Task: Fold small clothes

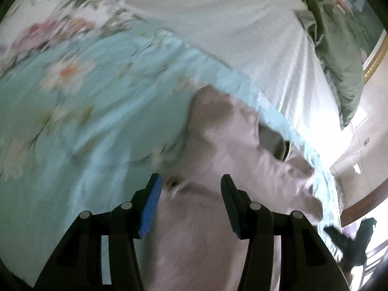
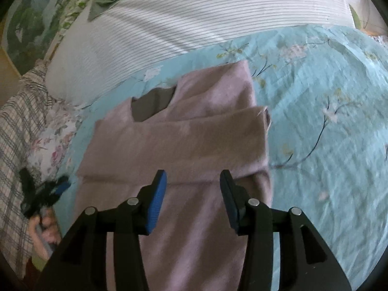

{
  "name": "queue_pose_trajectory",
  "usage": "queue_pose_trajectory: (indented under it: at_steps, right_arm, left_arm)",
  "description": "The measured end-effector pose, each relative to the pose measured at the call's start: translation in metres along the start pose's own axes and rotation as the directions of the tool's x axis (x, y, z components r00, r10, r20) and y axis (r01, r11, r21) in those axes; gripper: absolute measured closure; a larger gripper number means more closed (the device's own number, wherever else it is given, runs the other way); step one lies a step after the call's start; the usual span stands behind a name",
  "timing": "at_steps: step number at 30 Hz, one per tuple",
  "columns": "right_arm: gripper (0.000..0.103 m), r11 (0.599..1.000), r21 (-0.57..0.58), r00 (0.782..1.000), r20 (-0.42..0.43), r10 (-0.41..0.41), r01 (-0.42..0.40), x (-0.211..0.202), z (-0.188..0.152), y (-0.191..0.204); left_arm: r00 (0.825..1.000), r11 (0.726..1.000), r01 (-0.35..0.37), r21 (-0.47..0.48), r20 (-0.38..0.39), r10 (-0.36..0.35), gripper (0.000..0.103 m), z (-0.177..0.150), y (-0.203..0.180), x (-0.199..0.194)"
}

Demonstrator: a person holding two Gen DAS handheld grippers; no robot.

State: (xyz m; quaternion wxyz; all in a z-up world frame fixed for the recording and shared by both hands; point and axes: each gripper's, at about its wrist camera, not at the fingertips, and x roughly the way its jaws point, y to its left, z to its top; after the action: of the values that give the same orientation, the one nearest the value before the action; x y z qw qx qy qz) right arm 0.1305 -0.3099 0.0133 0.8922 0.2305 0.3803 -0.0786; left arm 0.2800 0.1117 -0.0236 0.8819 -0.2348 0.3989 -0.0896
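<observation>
Right wrist: right gripper (image 2: 192,177) hangs open-jawed over pink sweater (image 2: 174,140).

Matt, soft-looking pink cloth garment (image 2: 174,140), crinkled cotton-like floral sheet (image 2: 327,145), ribbed striped cloth pillow (image 2: 194,19)

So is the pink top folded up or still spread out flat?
Partly folded. The pink top has a sleeve laid across its front, but the bottom part is not folded up.
</observation>
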Motion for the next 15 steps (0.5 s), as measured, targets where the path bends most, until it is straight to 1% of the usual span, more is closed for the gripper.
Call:
queue_pose_trajectory:
  at_steps: [1, 2, 3, 4, 5, 6, 7, 8, 9, 11, 12, 15]
  right_arm:
    - [0.056, 1.000, -0.005, 1.000, -0.002, 0.011, -0.011, -0.002, -0.003, 0.006]
    - [0.055, 1.000, -0.012, 1.000, -0.003, 0.018, -0.018, -0.004, -0.007, 0.011]
    - [0.055, 1.000, -0.019, 1.000, -0.006, 0.024, -0.024, -0.004, -0.012, 0.015]
    - [0.055, 0.999, -0.021, 0.999, -0.011, 0.032, -0.032, -0.003, -0.016, 0.019]
    - [0.055, 0.999, -0.022, 0.999, -0.016, 0.038, -0.038, -0.001, -0.020, 0.021]
    - [0.055, 0.999, -0.020, 0.999, -0.024, 0.040, -0.041, 0.000, -0.023, 0.022]
    - [0.055, 0.999, -0.017, 0.999, -0.030, 0.038, -0.039, 0.001, -0.025, 0.022]
    - [0.055, 0.999, -0.010, 0.999, -0.035, 0.035, -0.035, 0.001, -0.028, 0.020]
    - [0.055, 1.000, 0.000, 0.999, -0.040, 0.031, -0.031, 0.001, -0.030, 0.017]
    - [0.055, 1.000, 0.018, 0.999, -0.040, 0.026, -0.025, -0.003, -0.034, 0.011]
    - [0.055, 0.999, 0.024, 0.999, -0.036, 0.023, -0.022, -0.006, -0.035, 0.009]
    - [0.055, 0.999, 0.038, 1.000, -0.019, 0.016, -0.015, -0.021, -0.038, 0.001]
  left_arm:
    - [0.999, 0.999, 0.033, 0.010, 0.006, -0.033, 0.052, 0.007, -0.006, 0.005]
    - [0.997, 0.997, 0.081, 0.017, -0.011, -0.080, 0.052, 0.012, -0.011, 0.013]
    - [0.988, 0.989, 0.143, 0.024, -0.064, -0.141, 0.052, 0.017, -0.015, 0.027]
    - [0.984, 0.988, 0.150, 0.030, -0.103, -0.146, 0.053, 0.017, -0.018, 0.041]
    - [0.986, 0.992, 0.122, 0.044, -0.123, -0.116, 0.059, 0.015, -0.019, 0.052]
    - [0.986, 0.993, 0.104, 0.058, -0.140, -0.095, 0.062, 0.013, -0.018, 0.059]
    - [0.982, 0.994, 0.079, 0.075, -0.177, -0.065, 0.066, 0.007, -0.015, 0.071]
    - [0.981, 0.995, 0.064, 0.080, -0.189, -0.048, 0.080, 0.003, -0.011, 0.075]
    - [0.981, 0.995, 0.061, 0.084, -0.187, -0.044, 0.089, -0.002, -0.006, 0.074]
    - [0.978, 0.994, 0.088, 0.057, -0.194, -0.076, 0.091, -0.007, 0.004, 0.068]
    - [0.978, 0.995, 0.092, 0.048, -0.195, -0.081, 0.092, -0.008, 0.007, 0.064]
    - [0.982, 0.995, 0.074, 0.066, -0.177, -0.062, 0.090, -0.015, 0.007, 0.039]
